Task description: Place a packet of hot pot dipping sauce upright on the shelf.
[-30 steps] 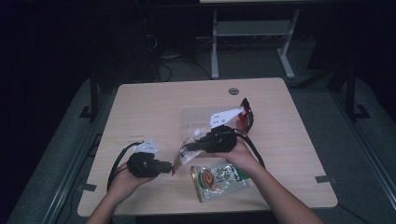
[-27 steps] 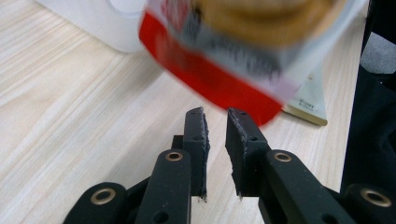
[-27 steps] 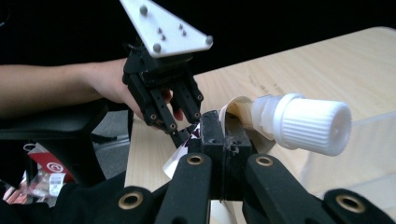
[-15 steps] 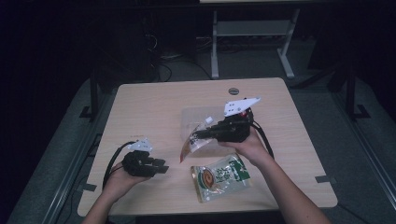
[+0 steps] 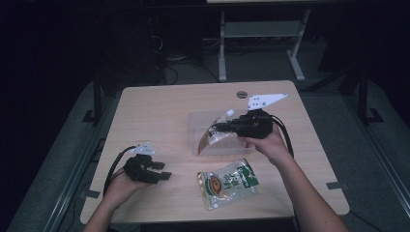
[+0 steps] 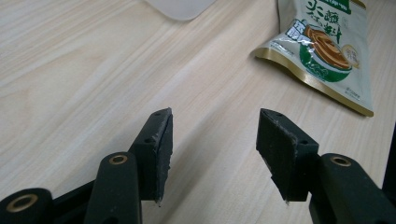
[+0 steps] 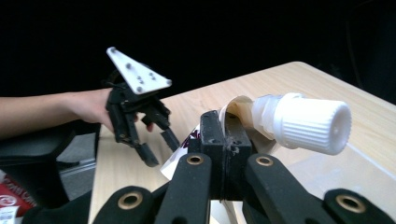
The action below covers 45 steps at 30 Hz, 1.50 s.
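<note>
Dark all round the room, and the pale wooden tabletop (image 5: 159, 111) catches what light there is. Over its middle, nearer the right edge, the right gripper (image 5: 216, 128) has its jaws clamped on a spouted pouch (image 5: 209, 137), pinching the thin film just beside the white screw cap (image 7: 308, 122), and the pouch droops in a curve above a clear plastic tray (image 5: 196, 123). That is the worry: a bite on slack film beside a heavy cap could slide, and the pouch might swing and land outside the tray. Near the front-left corner the left gripper (image 5: 163, 170) hovers with nothing between its jaws, which have just been spreading apart. A green-printed packet (image 5: 227, 182) lies flat near the front edge; approached too low, those jaws could simply shove it along.
</note>
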{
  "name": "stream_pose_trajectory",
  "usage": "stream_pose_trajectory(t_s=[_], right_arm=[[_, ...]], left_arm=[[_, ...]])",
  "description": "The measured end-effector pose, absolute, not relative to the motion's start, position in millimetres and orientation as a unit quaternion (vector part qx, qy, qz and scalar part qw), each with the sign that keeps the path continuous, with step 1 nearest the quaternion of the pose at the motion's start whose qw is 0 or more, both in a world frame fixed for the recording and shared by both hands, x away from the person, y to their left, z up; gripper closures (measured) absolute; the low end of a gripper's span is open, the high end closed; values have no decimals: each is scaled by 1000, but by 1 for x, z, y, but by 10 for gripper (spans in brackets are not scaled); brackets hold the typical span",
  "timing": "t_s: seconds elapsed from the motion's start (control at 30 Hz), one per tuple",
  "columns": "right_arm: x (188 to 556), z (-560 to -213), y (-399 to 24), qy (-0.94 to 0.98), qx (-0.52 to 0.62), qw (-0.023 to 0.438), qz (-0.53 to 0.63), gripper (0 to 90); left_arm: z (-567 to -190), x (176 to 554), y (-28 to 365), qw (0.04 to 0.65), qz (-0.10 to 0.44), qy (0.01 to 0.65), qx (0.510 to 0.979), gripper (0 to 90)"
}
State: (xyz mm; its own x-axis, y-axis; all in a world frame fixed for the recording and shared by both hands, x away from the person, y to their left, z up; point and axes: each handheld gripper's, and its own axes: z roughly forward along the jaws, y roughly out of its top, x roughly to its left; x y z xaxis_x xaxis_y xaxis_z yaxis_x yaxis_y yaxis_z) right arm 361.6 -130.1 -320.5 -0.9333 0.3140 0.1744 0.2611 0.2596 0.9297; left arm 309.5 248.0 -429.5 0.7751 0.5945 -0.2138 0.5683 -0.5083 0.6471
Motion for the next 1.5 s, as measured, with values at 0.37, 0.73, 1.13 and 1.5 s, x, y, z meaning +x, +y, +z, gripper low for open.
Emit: stream_pose_trajectory(t_s=[0.37, 0.73, 1.13, 1.5], right_arm=[[372, -324, -150, 787, 213, 43, 577, 897], [383, -332, -166, 789, 243, 59, 561, 896], [392, -339, -183, 787, 271, 79, 548, 896], [393, -341, -187, 796, 272, 101, 531, 895]], left_arm=[[-431, 311, 252, 373, 24, 340, 863, 430], [-430, 310, 252, 374, 25, 339, 863, 429], [-430, 310, 252, 376, 22, 341, 861, 429], [-430, 310, 252, 378, 20, 342, 860, 429]])
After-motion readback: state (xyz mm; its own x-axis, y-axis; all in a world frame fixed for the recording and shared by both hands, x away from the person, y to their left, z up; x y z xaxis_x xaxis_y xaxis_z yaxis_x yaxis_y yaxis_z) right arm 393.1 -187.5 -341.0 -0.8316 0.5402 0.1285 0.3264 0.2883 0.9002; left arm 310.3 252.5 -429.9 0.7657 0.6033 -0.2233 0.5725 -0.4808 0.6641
